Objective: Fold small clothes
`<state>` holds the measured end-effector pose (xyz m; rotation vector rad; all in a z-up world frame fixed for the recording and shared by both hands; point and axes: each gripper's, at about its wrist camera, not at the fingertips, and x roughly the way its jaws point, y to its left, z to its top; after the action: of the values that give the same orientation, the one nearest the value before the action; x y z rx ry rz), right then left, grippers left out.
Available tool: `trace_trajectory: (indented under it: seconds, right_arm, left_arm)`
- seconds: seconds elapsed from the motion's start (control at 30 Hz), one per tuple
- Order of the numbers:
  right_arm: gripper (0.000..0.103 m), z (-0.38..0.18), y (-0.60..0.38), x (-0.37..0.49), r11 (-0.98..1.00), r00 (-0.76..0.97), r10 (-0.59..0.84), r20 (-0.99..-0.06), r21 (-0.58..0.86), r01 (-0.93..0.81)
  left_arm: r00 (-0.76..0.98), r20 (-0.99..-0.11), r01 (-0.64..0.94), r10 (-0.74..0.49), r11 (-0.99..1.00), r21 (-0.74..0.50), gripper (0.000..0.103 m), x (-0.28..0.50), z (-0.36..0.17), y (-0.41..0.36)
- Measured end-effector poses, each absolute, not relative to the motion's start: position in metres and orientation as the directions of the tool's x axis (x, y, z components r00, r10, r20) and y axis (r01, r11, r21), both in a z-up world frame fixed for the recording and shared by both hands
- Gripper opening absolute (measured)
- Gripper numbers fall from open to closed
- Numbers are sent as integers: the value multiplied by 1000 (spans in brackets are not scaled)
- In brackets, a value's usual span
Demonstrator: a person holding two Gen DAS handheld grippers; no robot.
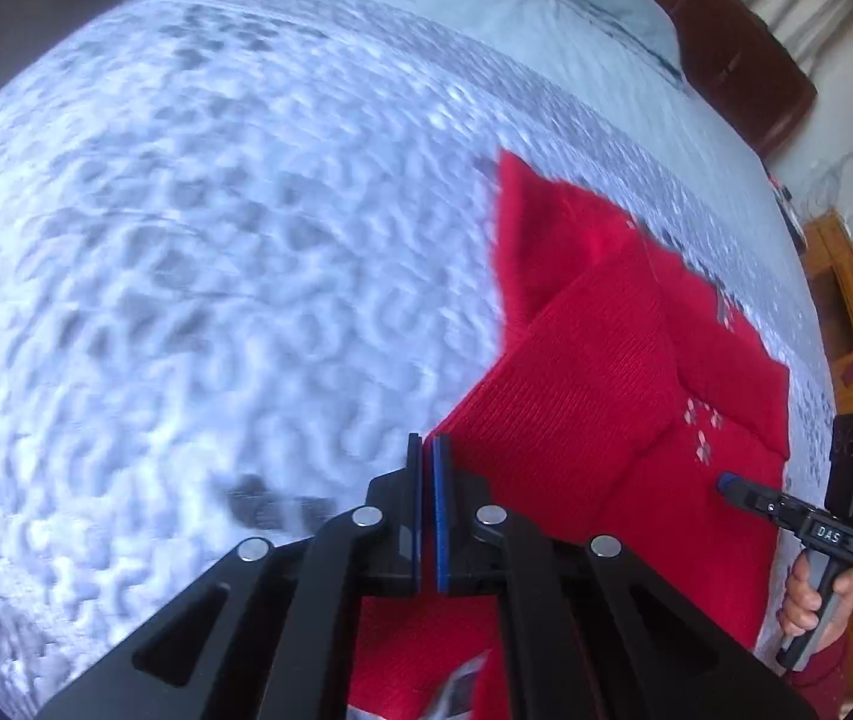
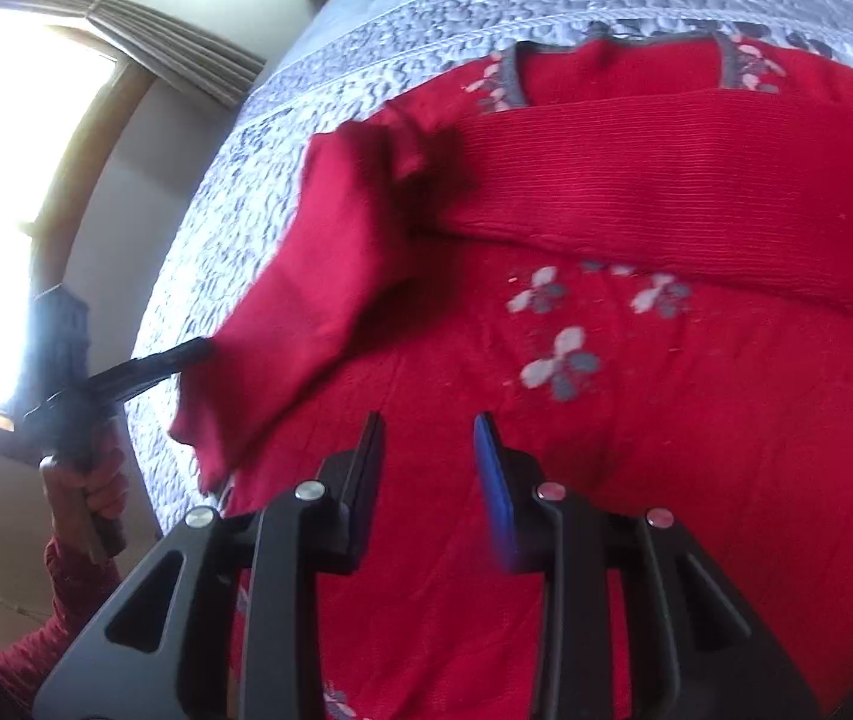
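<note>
while the left gripper (image 1: 427,450) pinches the red sweater's sleeve (image 2: 306,294), the right gripper (image 2: 426,426) hovers spread.

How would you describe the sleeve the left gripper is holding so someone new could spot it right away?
Start at the grey-and-white quilted bedspread, then the red sweater spread on it. The sleeve is the one lifted off the sweater's edge, its cuff pinched by the left gripper. The other sleeve lies flat, folded across the chest.
</note>
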<state>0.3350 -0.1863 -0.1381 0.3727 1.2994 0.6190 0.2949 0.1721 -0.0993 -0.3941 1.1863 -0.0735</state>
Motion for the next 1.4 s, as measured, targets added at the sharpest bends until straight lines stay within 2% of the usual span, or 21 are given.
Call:
trace_trajectory:
  seconds: [0.17,0.33,0.5,0.6,0.77,0.87,0.97,1.17,1.27,1.4]
  right_arm:
    - [31,-134,-176,358,811,173,580,-796,544,-215]
    - [31,-132,-140,397,808,178,584,-792,546,-220]
    - [30,-135,-110,424,811,193,582,-790,548,-204]
    - [24,-144,-89,444,792,192,610,-768,585,-176]
    - [24,-175,-52,457,837,127,541,-832,518,-175]
    - [23,-175,-57,453,813,153,580,-800,557,-169]
    - [24,-165,-88,440,767,167,641,-749,625,-142]
    - [25,-156,-187,380,776,226,627,-746,625,-88]
    - [25,-155,-227,345,808,249,582,-774,586,-66]
    - [25,-152,-284,297,833,291,532,-795,553,-9]
  left_arm:
    - [439,-893,-289,-99,925,-245,3,270,-84,242]
    - [441,-897,-360,-21,911,-199,3,272,-86,275]
    - [476,-874,-330,-95,902,-278,3,285,-75,267]
    - [513,-848,-294,-133,901,-319,3,279,-62,258]
    - [543,-821,-248,-174,901,-355,3,279,-42,251]
    - [557,-804,-207,-208,903,-377,3,282,-31,238]
    - [576,-773,-128,-264,905,-405,3,286,-15,210]
    - [536,-714,91,-451,871,-482,3,308,11,105]
    - [476,-710,185,-518,849,-496,3,323,11,33]
    - [287,-711,353,-642,761,-544,5,340,-1,-86]
